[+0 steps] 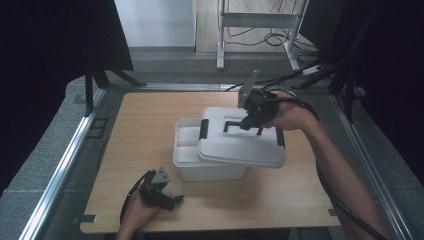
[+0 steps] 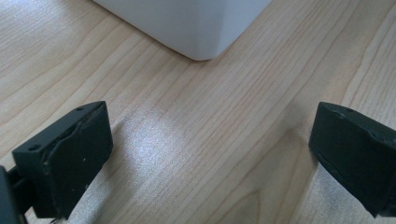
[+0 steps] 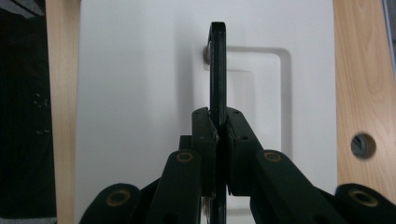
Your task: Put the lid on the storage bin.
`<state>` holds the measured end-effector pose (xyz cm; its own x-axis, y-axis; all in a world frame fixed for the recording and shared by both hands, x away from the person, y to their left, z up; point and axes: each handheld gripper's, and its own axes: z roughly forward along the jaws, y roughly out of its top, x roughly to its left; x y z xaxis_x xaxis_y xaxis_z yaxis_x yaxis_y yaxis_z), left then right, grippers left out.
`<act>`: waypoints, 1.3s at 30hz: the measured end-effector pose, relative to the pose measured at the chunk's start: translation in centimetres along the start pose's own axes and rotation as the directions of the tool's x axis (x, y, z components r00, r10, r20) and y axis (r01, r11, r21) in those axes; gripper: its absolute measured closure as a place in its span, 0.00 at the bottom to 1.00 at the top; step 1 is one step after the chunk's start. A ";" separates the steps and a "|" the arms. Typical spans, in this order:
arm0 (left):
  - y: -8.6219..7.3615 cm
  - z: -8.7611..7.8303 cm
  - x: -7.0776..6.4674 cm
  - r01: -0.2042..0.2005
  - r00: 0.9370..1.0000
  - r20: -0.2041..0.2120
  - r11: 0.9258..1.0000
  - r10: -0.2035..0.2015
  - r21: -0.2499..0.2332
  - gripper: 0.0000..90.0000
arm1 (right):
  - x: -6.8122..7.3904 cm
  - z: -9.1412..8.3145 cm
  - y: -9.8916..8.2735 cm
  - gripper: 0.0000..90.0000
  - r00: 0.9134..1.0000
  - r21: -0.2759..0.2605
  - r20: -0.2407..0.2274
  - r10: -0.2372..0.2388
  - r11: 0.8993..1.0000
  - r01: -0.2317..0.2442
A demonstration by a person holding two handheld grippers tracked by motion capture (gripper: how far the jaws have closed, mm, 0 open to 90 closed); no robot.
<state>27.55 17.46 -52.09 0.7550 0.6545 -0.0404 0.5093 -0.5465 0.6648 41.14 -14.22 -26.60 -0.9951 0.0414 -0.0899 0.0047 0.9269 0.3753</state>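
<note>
A white plastic storage box (image 1: 200,160) stands in the middle of the wooden table. Its white lid (image 1: 240,142) hangs tilted above it, shifted to the right, so the box's left compartment is uncovered. My right gripper (image 1: 248,121) is shut on the lid's black handle (image 3: 217,70), which runs upright between the jaws in the right gripper view, with the lid (image 3: 140,107) behind it. My left gripper (image 1: 172,200) rests near the table's front edge, open with nothing between its jaws. In the left gripper view a corner of the box (image 2: 196,28) lies ahead.
The wooden table (image 1: 140,130) has a hole (image 3: 363,145) near its edge, seen in the right gripper view. Metal rails run along both sides. A white metal stand (image 1: 255,22) and cables sit on the floor beyond the table. Dark curtains hang left and right.
</note>
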 end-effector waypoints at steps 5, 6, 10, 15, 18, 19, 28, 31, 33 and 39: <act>0.0 0.0 0.0 -0.001 1.000 -0.001 1.000 0.001 0.001 0.00 | -0.1 2.0 2.3 0.93 0.999 -0.006 -0.016 -0.051 0.999 0.051; 0.0 0.0 0.0 -0.001 1.000 -0.001 1.000 0.001 0.001 0.00 | -0.1 2.3 2.8 0.93 0.998 -0.006 -0.018 -0.056 0.998 0.056; 0.0 0.0 0.0 0.000 1.000 -0.003 1.000 0.000 0.001 0.00 | -0.4 3.9 4.4 0.93 0.996 -0.005 -0.036 -0.083 0.997 0.083; 0.0 0.0 0.0 0.002 1.000 -0.005 1.000 -0.002 0.000 0.00 | -0.7 5.5 5.8 0.93 0.993 0.014 -0.036 -0.109 0.994 0.109; 0.0 0.0 0.0 0.003 1.000 -0.001 1.000 -0.003 0.000 0.00 | -1.2 5.9 6.1 0.93 0.995 0.008 -0.026 -0.092 0.996 0.092; 0.0 0.0 -0.1 0.003 1.000 -0.002 1.000 -0.003 0.000 0.00 | -1.2 6.2 6.1 0.93 0.995 0.012 -0.031 -0.094 0.995 0.095; 0.0 0.0 -0.1 0.003 1.000 -0.003 1.000 -0.003 0.001 0.00 | -1.3 8.0 6.8 0.93 0.994 0.061 -0.046 -0.102 0.993 0.105; 0.0 0.0 -0.1 0.003 1.000 -0.003 1.000 -0.003 0.001 0.00 | -1.5 8.4 6.7 0.93 0.995 0.060 -0.051 -0.090 0.994 0.093; 0.0 0.0 -0.1 0.003 1.000 -0.003 1.000 -0.003 0.001 0.00 | -1.1 8.6 6.8 0.92 0.994 0.063 -0.055 -0.100 0.993 0.103; 0.0 0.0 -0.1 0.004 1.000 -0.004 1.000 -0.004 0.001 0.00 | -1.0 8.9 6.4 0.90 0.992 0.046 -0.086 -0.094 0.994 0.098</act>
<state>27.49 17.43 -52.08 0.7513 0.6587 -0.0406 0.5129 -0.5440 0.6641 43.07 -5.00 -32.31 -0.9959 -0.0784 -0.0450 -0.0887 0.9427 0.3216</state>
